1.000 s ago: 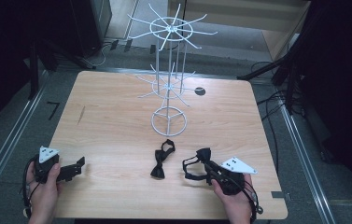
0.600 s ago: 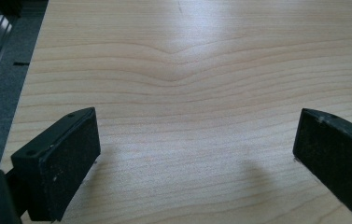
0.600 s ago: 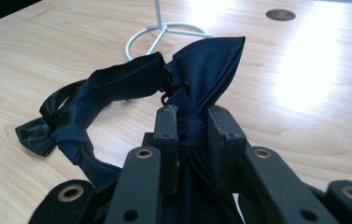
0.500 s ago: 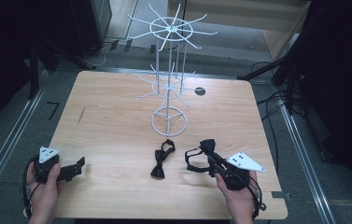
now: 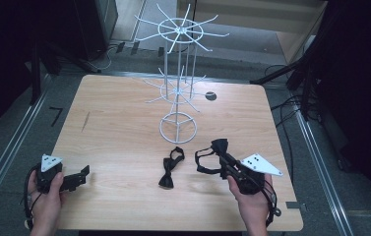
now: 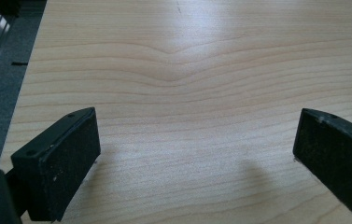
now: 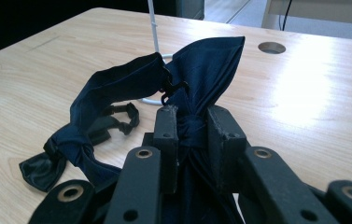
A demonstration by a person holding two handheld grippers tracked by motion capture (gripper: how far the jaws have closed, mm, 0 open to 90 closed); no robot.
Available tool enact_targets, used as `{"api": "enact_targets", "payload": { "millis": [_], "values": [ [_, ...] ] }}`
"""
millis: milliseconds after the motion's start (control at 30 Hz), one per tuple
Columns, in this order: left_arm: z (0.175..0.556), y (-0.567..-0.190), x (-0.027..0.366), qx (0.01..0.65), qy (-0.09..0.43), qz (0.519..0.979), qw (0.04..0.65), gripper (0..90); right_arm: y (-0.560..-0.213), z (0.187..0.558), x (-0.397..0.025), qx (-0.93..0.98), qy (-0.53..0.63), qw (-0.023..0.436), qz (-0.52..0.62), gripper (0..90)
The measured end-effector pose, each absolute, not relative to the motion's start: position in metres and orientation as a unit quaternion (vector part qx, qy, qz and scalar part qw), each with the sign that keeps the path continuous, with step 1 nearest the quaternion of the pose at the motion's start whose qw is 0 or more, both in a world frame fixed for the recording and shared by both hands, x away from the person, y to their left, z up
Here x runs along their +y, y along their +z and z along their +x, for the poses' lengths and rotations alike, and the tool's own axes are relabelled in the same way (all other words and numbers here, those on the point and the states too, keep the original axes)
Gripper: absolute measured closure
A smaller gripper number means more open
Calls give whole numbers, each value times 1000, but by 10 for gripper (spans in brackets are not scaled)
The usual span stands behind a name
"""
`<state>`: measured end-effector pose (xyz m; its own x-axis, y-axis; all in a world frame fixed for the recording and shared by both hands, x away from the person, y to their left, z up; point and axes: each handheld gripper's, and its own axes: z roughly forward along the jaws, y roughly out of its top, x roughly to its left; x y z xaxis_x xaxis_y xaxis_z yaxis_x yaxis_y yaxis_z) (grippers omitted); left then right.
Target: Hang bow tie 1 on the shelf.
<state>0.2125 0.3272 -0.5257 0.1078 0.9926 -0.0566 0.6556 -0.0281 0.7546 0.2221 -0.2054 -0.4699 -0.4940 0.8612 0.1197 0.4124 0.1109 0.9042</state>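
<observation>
A white wire rack [image 5: 178,83] with hooked arms stands at the table's far middle, its ring base [image 5: 178,128] on the wood. In front of the base a black bow tie [image 5: 170,169] lies flat. My right gripper [image 5: 222,157] is shut on the knot of a dark navy bow tie [image 5: 218,145], held off the table to the right of the flat one. In the right gripper view the jaws pinch the knot [image 7: 190,128]; a wing [image 7: 211,60] stands up and the strap [image 7: 99,98] loops left. My left gripper [image 5: 77,178] rests open at the near left, wood between its jaws [image 6: 197,149].
The wooden table [image 5: 124,123] has a round cable hole [image 5: 210,96] at the back right. Dark equipment and cables surround it on the floor. In the right gripper view the black bow tie [image 7: 113,123] lies beyond the held strap.
My right gripper has lifted the navy bow tie slightly and carried it a little away from me. The left gripper and the flat black bow tie have stayed put.
</observation>
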Motion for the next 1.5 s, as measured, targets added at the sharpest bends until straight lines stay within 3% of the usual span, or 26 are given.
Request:
{"api": "enact_targets", "payload": {
  "millis": [1500],
  "values": [
    [212, -526, 327, 615, 258, 669, 327, 10, -440, 240, -198, 684, 528, 251, 437, 759]
  ]
}}
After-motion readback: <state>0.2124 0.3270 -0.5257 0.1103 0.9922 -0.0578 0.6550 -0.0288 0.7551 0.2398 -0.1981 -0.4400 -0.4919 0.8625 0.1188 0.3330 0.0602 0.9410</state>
